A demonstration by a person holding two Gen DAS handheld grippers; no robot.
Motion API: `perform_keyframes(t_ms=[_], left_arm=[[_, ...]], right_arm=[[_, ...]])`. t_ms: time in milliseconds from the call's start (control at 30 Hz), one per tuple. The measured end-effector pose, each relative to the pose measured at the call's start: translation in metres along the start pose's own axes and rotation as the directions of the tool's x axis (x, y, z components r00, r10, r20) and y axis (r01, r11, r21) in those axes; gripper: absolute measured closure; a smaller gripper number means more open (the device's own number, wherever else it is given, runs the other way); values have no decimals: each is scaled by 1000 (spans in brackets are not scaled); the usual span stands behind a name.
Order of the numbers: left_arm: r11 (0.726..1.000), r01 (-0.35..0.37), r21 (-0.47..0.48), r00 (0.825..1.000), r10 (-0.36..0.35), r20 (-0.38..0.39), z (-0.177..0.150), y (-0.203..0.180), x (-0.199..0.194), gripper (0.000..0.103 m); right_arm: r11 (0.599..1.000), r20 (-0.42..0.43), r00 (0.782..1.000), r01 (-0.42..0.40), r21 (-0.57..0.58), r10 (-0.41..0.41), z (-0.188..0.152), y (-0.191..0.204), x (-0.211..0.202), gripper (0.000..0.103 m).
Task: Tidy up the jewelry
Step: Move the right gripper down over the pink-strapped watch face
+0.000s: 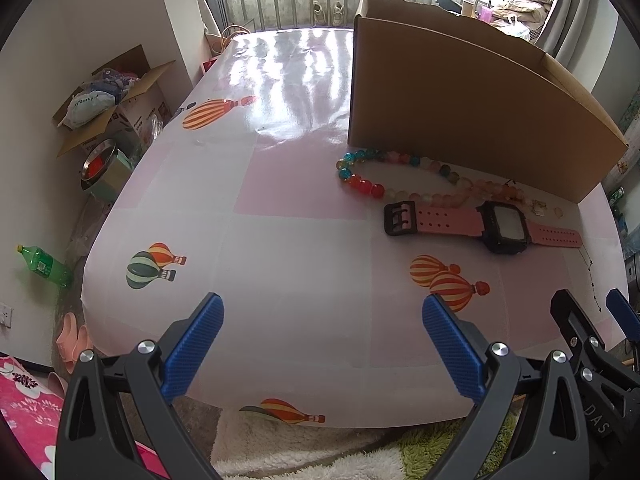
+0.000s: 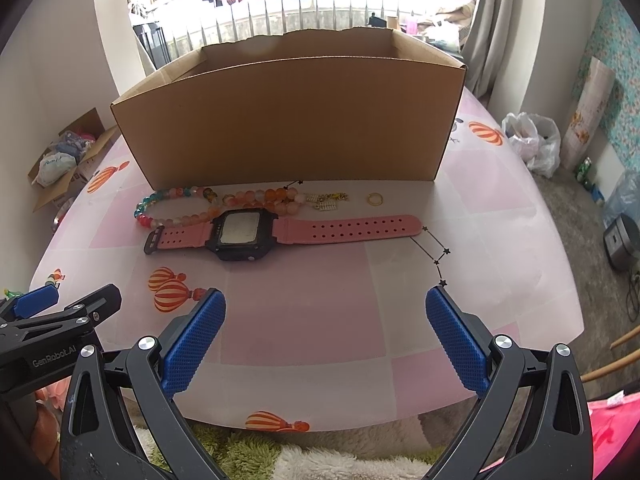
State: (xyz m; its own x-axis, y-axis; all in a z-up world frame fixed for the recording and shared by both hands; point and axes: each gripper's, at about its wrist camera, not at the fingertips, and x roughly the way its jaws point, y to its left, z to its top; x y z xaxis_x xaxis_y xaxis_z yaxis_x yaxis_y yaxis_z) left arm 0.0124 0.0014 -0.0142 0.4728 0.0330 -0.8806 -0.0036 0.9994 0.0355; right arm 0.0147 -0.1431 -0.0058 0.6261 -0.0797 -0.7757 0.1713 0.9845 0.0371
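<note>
A pink-strapped black digital watch [image 2: 240,232] [image 1: 502,226] lies flat in front of an open cardboard box [image 2: 288,120] [image 1: 460,108]. Behind the watch lie a multicoloured bead bracelet [image 2: 176,208] [image 1: 360,178], an orange-pink bead strand [image 2: 264,198] [image 1: 480,192], a small gold chain piece [image 2: 328,200], a gold ring [image 2: 375,199] and a thin black star chain [image 2: 434,252] [image 1: 592,276]. My left gripper [image 1: 322,320] is open and empty near the table's front edge. My right gripper [image 2: 326,312] is open and empty, just in front of the watch.
The table [image 2: 304,320] has a pink checked cloth with balloon prints. On the floor to the left are an open carton [image 1: 116,96], a metal bowl [image 1: 98,164] and a green bottle [image 1: 46,266]. A white plastic bag [image 2: 532,142] sits on the right.
</note>
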Motion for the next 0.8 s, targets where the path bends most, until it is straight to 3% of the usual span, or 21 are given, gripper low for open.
perform_keyframes(t_ms=[233, 400, 567, 800], left_arm=[[999, -8, 35, 1000, 9, -18, 6, -1, 13, 6], [995, -15, 100, 999, 20, -48, 11, 1, 29, 5], [993, 86, 81, 994, -80, -73, 11, 16, 39, 6], [991, 76, 107, 997, -75, -12, 8, 14, 35, 4]], right_arm=[[1000, 39, 999, 5, 12, -6, 7, -10, 5, 7], [999, 76, 997, -34, 12, 33, 16, -20, 10, 7], [998, 103, 993, -60, 8, 59, 21, -28, 14, 7], [995, 135, 986, -99, -30, 102, 31, -30, 12, 7]])
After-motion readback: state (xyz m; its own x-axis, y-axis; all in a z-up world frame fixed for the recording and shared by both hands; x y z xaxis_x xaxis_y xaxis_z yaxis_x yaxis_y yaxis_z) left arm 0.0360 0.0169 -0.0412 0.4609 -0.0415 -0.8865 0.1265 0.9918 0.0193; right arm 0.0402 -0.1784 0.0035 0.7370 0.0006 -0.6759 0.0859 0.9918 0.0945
